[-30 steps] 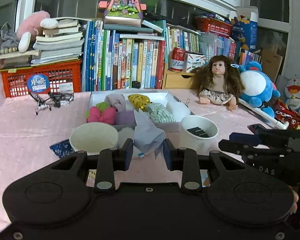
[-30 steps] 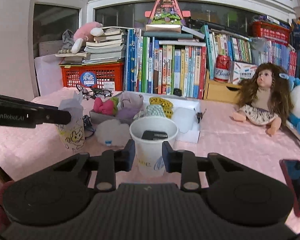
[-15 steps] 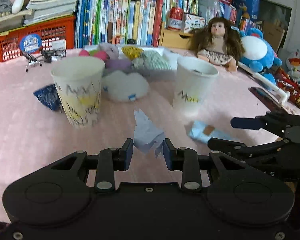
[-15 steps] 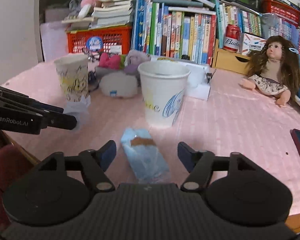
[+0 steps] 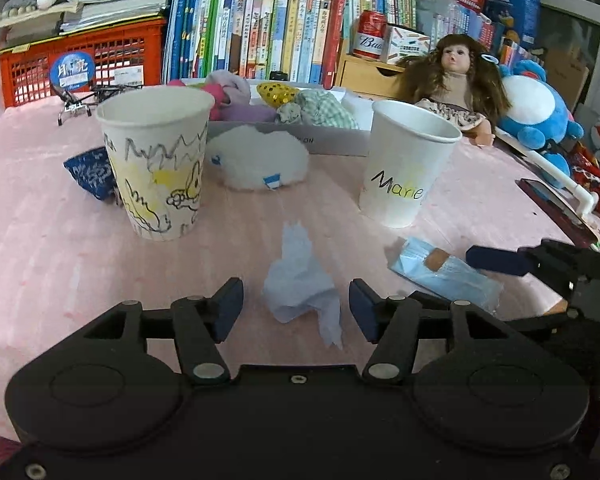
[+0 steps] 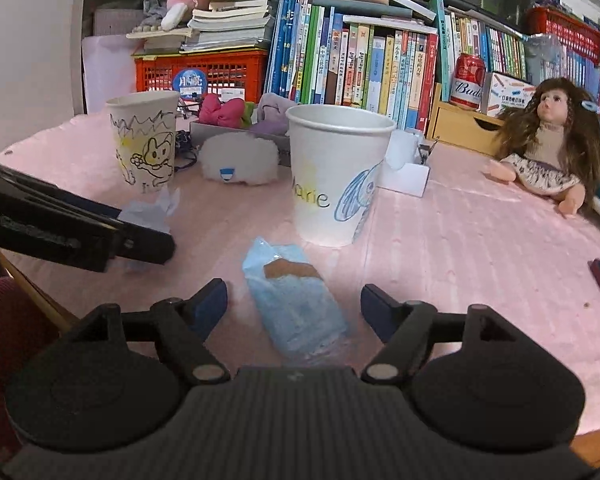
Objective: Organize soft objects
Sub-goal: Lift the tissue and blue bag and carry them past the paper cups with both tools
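Pink table [image 5: 52, 272]: crumpled tissue [image 5: 300, 288] lies free between opening left tool [image 5: 296, 310] pads

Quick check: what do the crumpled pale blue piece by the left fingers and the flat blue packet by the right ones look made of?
Crumpled pale blue piece: thin tissue or soft paper, matte, with creases and torn peaks. Flat blue packet: probably glossy clear plastic film over something light blue, judging by its sheen and wrinkles; contents unclear.
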The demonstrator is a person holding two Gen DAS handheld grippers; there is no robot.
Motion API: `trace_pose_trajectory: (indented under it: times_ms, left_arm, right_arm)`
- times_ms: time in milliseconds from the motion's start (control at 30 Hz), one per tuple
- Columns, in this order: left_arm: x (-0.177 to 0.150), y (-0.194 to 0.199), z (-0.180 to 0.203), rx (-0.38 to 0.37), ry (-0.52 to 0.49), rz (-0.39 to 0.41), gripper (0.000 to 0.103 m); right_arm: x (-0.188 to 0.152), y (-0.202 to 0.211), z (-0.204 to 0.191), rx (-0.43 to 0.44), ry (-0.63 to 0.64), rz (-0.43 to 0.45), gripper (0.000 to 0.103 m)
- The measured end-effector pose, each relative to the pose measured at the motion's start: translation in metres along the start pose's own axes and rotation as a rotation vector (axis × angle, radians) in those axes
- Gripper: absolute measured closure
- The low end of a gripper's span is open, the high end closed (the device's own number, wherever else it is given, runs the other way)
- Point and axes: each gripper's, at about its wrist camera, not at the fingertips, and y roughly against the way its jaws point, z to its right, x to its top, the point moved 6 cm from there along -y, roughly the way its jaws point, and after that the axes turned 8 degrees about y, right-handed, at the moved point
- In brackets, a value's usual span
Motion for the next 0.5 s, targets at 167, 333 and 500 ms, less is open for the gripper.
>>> trace_pose_trajectory:
  times_ms: [167, 333, 500]
  left_arm:
    - [0.0, -0.004, 0.005, 0.009, -0.016, 0.016, 0.065]
    - [0.004, 0.003, 0.014, -0.007, -0.052, 0.017, 0.065]
    - [0.023, 0.02, 0.021, -0.018, -0.09, 0.057, 0.065]
  right_arm:
    - [0.003, 0.002, -0.008, 0.029, -0.018, 0.026, 0.06]
    - [0.013, 0.004, -0.012, 0.032, -0.017, 0.038, 0.06]
    - [0.033, 0.016, -0.009, 0.024, -0.025, 0.08, 0.06]
